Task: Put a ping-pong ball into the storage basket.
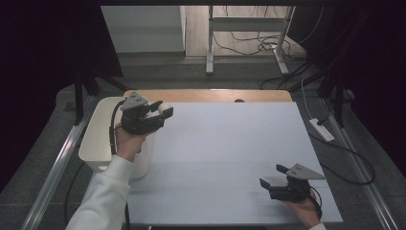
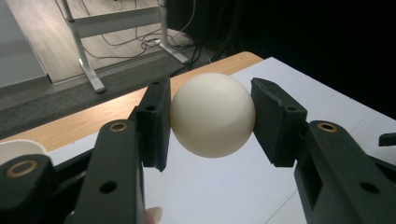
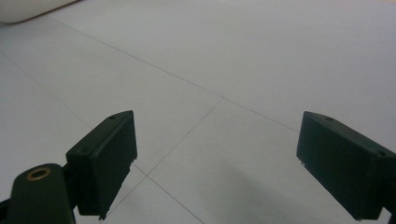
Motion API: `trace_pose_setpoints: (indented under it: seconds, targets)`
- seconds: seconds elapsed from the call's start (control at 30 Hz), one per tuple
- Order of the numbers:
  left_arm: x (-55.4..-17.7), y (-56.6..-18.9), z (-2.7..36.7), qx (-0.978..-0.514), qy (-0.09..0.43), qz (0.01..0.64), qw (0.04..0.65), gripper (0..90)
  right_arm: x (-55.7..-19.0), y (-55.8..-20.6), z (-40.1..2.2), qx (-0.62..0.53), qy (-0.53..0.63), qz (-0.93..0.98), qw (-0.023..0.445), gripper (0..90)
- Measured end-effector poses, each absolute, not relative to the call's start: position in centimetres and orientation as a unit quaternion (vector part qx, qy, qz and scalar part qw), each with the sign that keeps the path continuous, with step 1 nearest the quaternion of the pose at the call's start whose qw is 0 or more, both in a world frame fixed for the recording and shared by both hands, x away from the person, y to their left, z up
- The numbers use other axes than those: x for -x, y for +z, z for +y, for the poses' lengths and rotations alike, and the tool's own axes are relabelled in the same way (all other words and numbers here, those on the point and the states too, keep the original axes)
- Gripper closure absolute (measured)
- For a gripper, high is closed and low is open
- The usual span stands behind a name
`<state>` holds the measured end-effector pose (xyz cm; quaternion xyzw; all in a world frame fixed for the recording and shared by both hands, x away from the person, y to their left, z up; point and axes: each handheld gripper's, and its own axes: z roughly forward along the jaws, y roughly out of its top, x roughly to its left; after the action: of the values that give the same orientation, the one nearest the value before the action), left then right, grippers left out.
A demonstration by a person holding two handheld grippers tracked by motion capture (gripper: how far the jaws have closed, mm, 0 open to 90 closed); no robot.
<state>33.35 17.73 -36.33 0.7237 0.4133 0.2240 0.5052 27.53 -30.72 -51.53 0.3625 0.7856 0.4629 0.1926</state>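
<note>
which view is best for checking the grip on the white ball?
Left gripper view: the white ball sits large and sharp between the left hand-held gripper jaws, both pads pressing its sides. The high view shows it small and partly hidden; the right gripper view faces bare table.

white bin (image 1: 98, 143) partly behind left sleeve (image 1: 103, 194), right hand (image 1: 304, 208) cut off by bottom edge

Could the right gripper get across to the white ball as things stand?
Probably yes: the right gripper is open with nothing between its jaws, and bare white table lies between. But the left gripper is clamped on the white ball, so only its exposed sides are free.
</note>
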Motion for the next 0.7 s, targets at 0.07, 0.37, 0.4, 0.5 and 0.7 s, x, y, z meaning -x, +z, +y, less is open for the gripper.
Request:
trace_pose_setpoints:
  seconds: [0.07, 0.37, 0.4, 0.5, 0.7]
  targets:
    - [-33.3, -36.3, 18.1, -0.722, 0.226, 0.417, 0.504, 50.3, -27.6, -51.5, -30.7, -0.362, 0.464, 0.785, 0.193, 12.1]
    - [-33.2, -36.4, 19.2, -0.717, 0.231, 0.429, 0.498, 50.3, -27.6, -51.5, -30.7, -0.361, 0.464, 0.785, 0.194, 12.1]
    - [-33.2, -36.4, 19.3, -0.717, 0.231, 0.430, 0.498, 50.3, -27.6, -51.5, -30.7, -0.361, 0.464, 0.785, 0.194, 12.1]
    - [-33.2, -36.4, 19.5, -0.716, 0.233, 0.431, 0.497, 50.3, -27.6, -51.5, -30.7, -0.361, 0.464, 0.786, 0.193, 12.1]
    - [-33.3, -36.4, 20.0, -0.714, 0.236, 0.438, 0.493, 50.3, -27.6, -51.5, -30.7, -0.361, 0.464, 0.786, 0.194, 12.1]
